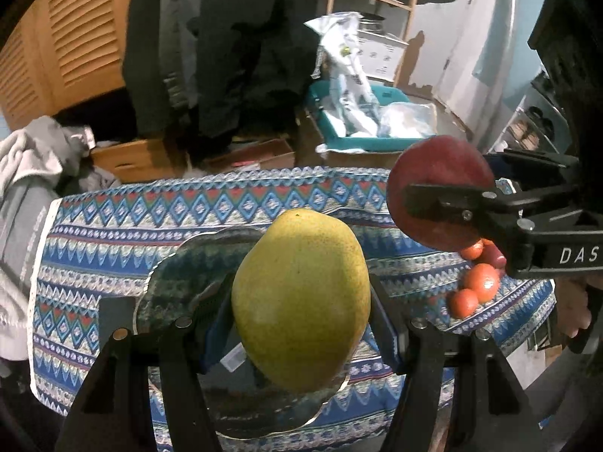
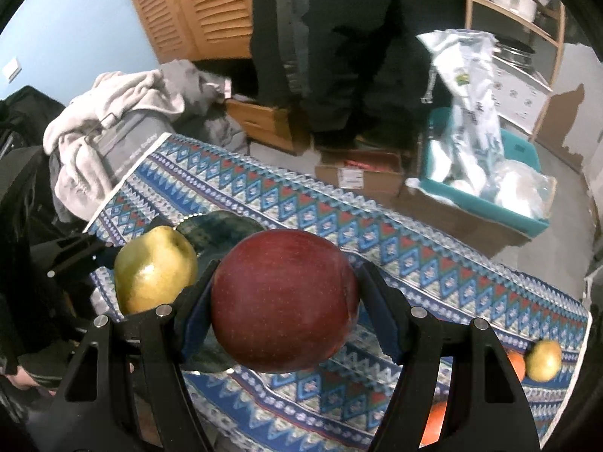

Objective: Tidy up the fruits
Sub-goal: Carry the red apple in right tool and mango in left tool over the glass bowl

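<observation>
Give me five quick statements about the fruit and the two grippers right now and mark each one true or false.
1. The left gripper holds a yellow-green pear. True.
2. The right gripper is empty. False: it is shut on a red apple.
3. The pear is held over a dark green plate. True.
4. The small orange fruits sit on the plate. False: they lie on the patterned tablecloth, to the right of the plate.
5. The tablecloth is plain white. False: it has a blue, red and white geometric pattern.
</observation>
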`<state>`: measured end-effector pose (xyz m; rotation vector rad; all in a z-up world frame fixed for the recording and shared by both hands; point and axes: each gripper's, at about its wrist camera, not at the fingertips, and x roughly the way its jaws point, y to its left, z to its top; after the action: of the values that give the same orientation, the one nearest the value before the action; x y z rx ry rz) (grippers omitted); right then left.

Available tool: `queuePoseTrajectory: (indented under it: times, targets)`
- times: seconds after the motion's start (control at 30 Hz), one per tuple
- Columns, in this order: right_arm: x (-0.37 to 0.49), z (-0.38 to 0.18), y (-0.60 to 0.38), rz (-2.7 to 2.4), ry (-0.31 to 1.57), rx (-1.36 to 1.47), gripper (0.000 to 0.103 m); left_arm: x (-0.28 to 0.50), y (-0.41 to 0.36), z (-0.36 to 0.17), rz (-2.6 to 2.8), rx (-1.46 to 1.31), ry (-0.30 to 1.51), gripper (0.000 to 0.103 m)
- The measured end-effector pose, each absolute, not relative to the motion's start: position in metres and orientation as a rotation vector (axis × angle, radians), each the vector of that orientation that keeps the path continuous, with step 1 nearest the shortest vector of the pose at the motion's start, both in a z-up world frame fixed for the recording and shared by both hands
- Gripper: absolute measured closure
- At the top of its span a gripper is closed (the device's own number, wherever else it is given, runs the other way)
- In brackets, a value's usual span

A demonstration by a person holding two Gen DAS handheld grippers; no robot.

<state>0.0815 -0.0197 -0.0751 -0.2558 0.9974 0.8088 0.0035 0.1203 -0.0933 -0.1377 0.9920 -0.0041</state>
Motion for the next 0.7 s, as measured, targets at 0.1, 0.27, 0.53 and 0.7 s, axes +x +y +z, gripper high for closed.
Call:
queuePoseTrajectory:
  times: [0.1, 0.27, 0.53, 0.7]
  targets:
    - [0.081, -0.080, -0.002, 0.831, 1.013, -0.260, 0.031, 0.000, 0.136, -0.100, 0.023, -0.155, 1.005, 0.037]
    - [0.081, -0.094, 0.026, 0.858, 1.056, -0.260, 0.031, -0.005, 0.161, -0.114, 0.071, -0.182, 1.031, 0.037]
    - [0.082, -0.133, 0.053, 0.871, 1.154, -0.288, 0.031, -0.008, 0.186, -0.151, 0.128, -0.220, 1.117, 0.037]
    - [0.079, -0.158, 0.060, 0.877, 1.220, -0.299, 0.031, -0.012, 0.194, -0.172, 0.150, -0.244, 1.175, 0.037]
